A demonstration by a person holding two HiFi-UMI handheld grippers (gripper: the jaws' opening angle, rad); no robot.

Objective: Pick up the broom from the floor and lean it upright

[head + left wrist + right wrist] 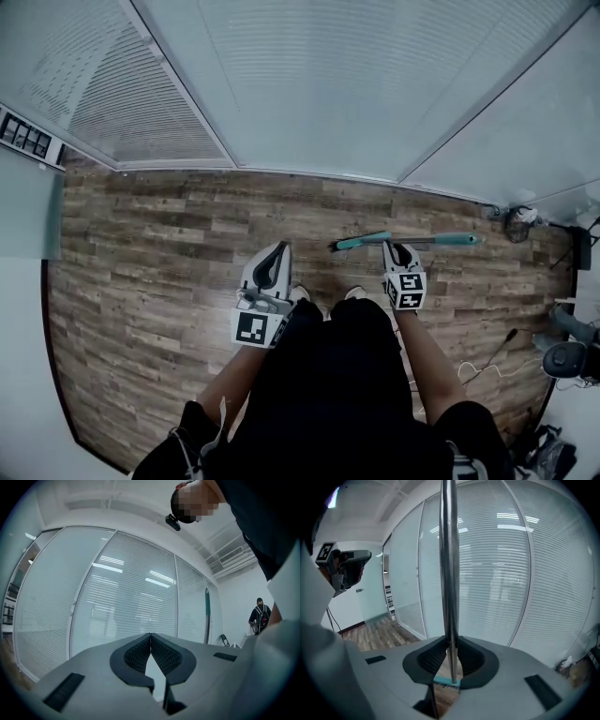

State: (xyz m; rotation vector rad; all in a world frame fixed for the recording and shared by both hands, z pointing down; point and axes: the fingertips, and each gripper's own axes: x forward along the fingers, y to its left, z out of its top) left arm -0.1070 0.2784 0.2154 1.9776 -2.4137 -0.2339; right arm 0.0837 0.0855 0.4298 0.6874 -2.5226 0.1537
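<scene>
– One broom [403,241], seemingly clear of the wood floor [169,244], before the glass partition [309,84]; right gripper [450,645] clamped on its metal shaft [449,564]; left gripper [150,637] pinched together on nothing.
– Likely light and stiff; that smooth shaft may slip, so a hold nearer the teal head [447,681] looks steadier; no container in sight.

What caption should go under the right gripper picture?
Right gripper shut on the broom's metal pole, glass wall with blinds behind.
</scene>
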